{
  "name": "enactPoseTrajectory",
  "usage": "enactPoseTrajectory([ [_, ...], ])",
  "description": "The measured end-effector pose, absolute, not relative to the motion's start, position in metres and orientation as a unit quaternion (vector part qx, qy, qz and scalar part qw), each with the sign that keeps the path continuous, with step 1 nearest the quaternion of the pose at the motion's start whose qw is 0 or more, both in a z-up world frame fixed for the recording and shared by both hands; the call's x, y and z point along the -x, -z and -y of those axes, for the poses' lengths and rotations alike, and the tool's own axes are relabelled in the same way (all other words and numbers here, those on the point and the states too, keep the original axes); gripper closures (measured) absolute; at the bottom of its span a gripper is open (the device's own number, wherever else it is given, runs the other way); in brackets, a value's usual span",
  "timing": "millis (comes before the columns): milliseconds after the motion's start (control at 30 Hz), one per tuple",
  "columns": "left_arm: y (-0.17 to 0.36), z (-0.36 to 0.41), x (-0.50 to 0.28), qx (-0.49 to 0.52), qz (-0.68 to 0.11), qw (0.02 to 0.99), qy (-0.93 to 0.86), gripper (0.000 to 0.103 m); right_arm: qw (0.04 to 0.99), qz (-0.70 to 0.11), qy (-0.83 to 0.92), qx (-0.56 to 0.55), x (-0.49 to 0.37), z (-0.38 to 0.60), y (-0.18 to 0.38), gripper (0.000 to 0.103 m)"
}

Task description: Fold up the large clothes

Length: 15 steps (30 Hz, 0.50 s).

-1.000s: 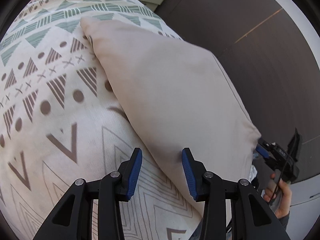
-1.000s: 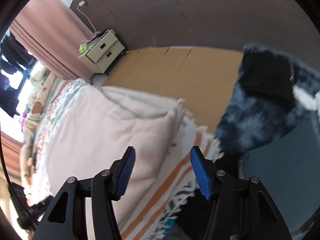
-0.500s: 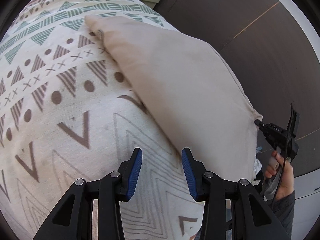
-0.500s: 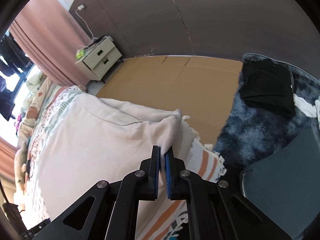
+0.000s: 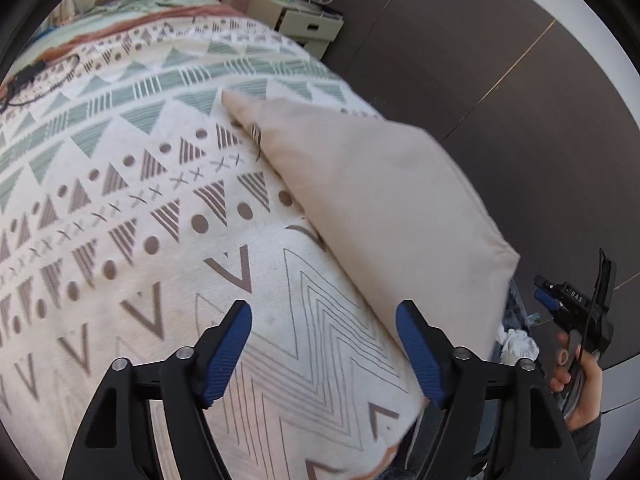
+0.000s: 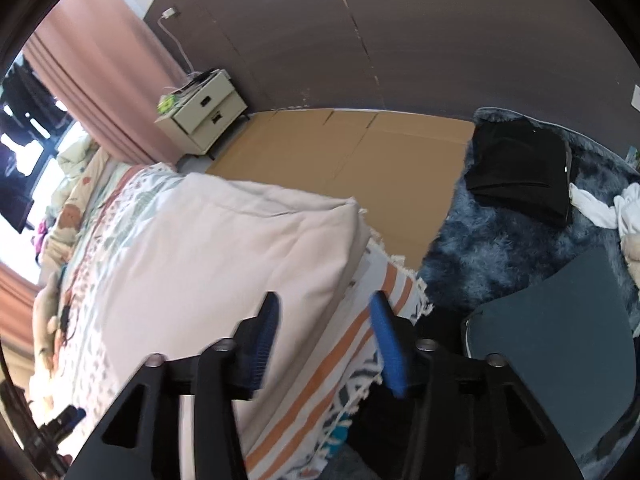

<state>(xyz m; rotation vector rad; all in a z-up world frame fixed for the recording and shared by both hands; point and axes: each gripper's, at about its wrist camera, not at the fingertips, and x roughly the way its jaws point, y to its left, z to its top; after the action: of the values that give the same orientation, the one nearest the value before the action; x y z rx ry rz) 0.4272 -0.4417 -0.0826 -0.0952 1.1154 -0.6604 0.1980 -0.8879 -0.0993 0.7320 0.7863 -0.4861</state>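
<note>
Now both your grippers, left (image 5: 324, 344) and right (image 6: 326, 344), gape with nothing between their fingers; the beige cloth (image 5: 380, 208) lies folded on the blanket (image 5: 132, 184) near the bed's edge.

Bedroom: bed (image 5: 120, 208), nightstand (image 6: 202, 114), curtains (image 6: 104, 80).

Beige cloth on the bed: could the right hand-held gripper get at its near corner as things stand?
Probably yes. The right hand-held gripper is open, and the beige cloth has its corner just ahead of the fingers, lying on the striped blanket with nothing between them.
</note>
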Motion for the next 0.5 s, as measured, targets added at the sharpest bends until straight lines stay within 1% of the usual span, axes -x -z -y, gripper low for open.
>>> enactPoseTrajectory([
  [33, 0.076, 0.440, -0.424, 0.043, -0.516, 0.798, 0.308, 0.022, 0.833, -0.369, 0.225, -0.345, -0.194, 0.882, 0.093, 0.036],
  [100, 0.059, 0.432, -0.415, 0.039, -0.506, 0.805, 0.307, 0.019, 0.837, -0.363, 0.213, -0.350, -0.186, 0.873, 0.083, 0.021],
  [167, 0.044, 0.424, -0.403, 0.040, -0.496, 0.812, 0.306, 0.012, 0.842, -0.357, 0.201, -0.351, -0.178, 0.861, 0.070, 0.014],
  [200, 0.036, 0.418, -0.398, 0.042, -0.491, 0.815, 0.304, 0.010, 0.844, -0.356, 0.198, -0.348, -0.175, 0.855, 0.064, 0.010],
  [267, 0.019, 0.404, -0.386, 0.048, -0.474, 0.826, 0.302, 0.006, 0.850, -0.355, 0.184, -0.344, -0.169, 0.840, 0.052, 0.005],
  [333, 0.006, 0.394, -0.376, 0.046, -0.458, 0.836, 0.298, 0.004, 0.858, -0.347, 0.171, -0.338, -0.162, 0.827, 0.040, 0.004],
  [400, -0.007, 0.384, -0.366, 0.041, -0.447, 0.843, 0.296, 0.004, 0.863, -0.338, 0.167, -0.336, -0.155, 0.816, 0.029, 0.000],
  [500, -0.025, 0.366, -0.351, 0.050, -0.434, 0.849, 0.297, 0.004, 0.866, -0.338, 0.174, -0.326, -0.145, 0.800, 0.016, 0.000],
])
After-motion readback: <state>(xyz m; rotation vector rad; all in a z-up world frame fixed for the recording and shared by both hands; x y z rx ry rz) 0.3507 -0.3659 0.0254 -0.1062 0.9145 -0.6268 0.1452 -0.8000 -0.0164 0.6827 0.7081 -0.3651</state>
